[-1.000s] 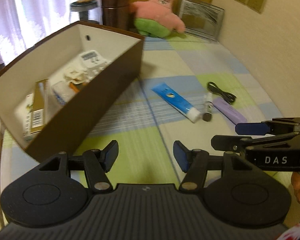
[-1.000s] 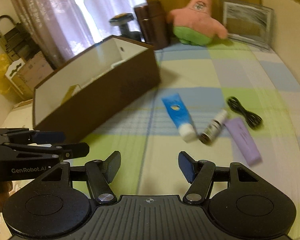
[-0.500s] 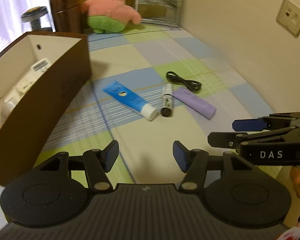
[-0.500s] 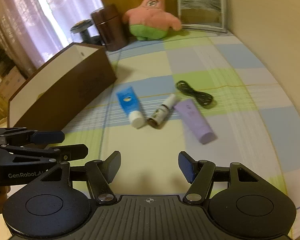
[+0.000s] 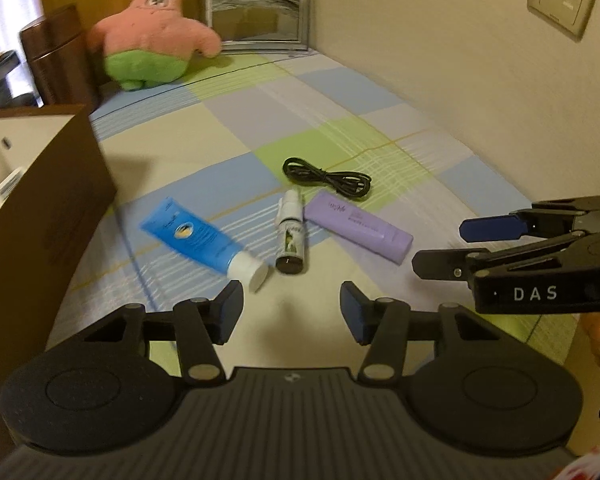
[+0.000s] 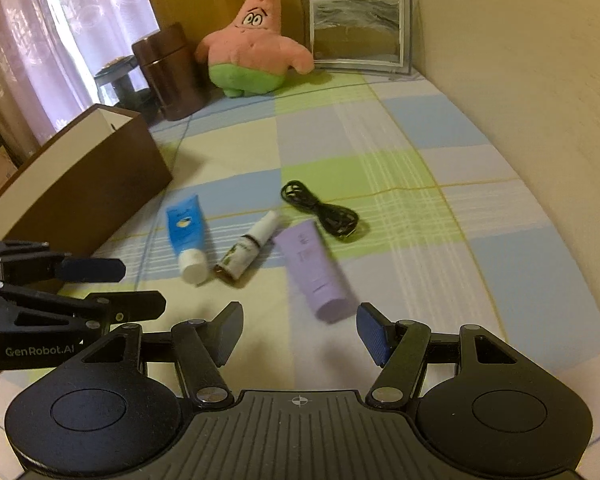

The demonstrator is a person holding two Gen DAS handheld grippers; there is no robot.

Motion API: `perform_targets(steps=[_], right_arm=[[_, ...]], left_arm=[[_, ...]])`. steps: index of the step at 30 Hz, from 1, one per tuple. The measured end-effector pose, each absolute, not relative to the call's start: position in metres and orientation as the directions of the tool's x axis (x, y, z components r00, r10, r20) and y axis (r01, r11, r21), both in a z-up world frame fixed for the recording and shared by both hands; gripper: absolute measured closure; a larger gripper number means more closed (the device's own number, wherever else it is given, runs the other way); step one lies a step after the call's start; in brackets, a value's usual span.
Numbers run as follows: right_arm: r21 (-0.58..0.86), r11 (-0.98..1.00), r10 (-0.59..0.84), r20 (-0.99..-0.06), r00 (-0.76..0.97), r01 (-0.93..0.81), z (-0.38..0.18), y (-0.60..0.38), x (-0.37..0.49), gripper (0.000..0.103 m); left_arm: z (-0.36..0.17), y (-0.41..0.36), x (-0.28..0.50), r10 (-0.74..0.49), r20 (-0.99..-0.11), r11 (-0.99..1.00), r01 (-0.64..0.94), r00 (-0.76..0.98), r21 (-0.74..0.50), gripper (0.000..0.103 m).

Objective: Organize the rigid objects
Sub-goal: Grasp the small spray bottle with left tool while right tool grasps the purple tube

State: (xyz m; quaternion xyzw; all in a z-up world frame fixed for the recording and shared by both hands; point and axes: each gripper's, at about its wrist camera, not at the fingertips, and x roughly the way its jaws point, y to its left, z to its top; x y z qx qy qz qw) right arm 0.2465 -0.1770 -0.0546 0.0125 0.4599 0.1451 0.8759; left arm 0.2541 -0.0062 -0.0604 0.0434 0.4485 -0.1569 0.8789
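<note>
Blue tube [image 5: 198,236], small spray bottle [image 5: 290,240] and purple tube [image 5: 358,227] lie side by side on the checked cloth [image 5: 228,140], nearer than a second ago. Left gripper [image 5: 291,312] closing, empty; right gripper [image 6: 300,330] open, empty. Brown box [image 5: 48,216] has shifted leftward.

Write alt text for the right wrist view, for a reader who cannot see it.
The open, empty right gripper points down at a checked cloth where a blue tube, a small bottle, a purple tube and a coiled black cable lie. The left gripper reaches in from the left, beside a brown box; a pink plush star sits behind.
</note>
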Motion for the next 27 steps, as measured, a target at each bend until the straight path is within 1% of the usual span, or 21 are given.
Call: perform_targets(steps=[1, 3, 7, 12, 19, 21, 23, 27], right_arm=[[0.156, 0.956, 0.269, -0.802, 0.534, -0.248, -0.058, -0.178, 0.25, 0.042], [0.152, 0.954, 0.271, -0.804, 0.53, -0.258, -0.064, -0.18, 0.257, 0.043], [0.133, 0.949, 0.272, -0.804, 0.529, -0.286, -0.075, -0.179, 0.269, 0.044], [0.121, 0.94, 0.28, -0.81, 0.516, -0.32, -0.088, -0.176, 0.285, 0.057], [0.119, 0.923, 0.3, -0.818, 0.492, -0.365, -0.103, -0.169, 0.299, 0.065], [0.104, 0.922, 0.29, -0.825, 0.485, -0.374, -0.106, -0.166, 0.3, 0.074], [0.096, 0.918, 0.291, -0.824, 0.487, -0.386, -0.107, -0.164, 0.298, 0.075], [0.085, 0.921, 0.279, -0.825, 0.491, -0.381, -0.107, -0.163, 0.291, 0.076]], left_arm=[[-0.063, -0.008, 0.258, -0.238, -0.803, 0.945, 0.322, 0.547, -0.061, 0.054], [-0.069, -0.013, 0.269, -0.242, -0.808, 0.938, 0.343, 0.537, -0.052, 0.058], [-0.081, -0.022, 0.289, -0.247, -0.817, 0.925, 0.379, 0.521, -0.038, 0.06], [-0.097, -0.03, 0.311, -0.238, -0.836, 0.911, 0.412, 0.494, -0.016, 0.065], [-0.114, -0.038, 0.332, -0.223, -0.86, 0.903, 0.43, 0.459, -0.005, 0.074], [-0.118, -0.038, 0.336, -0.219, -0.864, 0.905, 0.426, 0.453, -0.006, 0.079], [-0.12, -0.039, 0.337, -0.224, -0.866, 0.907, 0.421, 0.448, -0.016, 0.083], [-0.121, -0.04, 0.331, -0.224, -0.867, 0.908, 0.419, 0.446, -0.02, 0.084]])
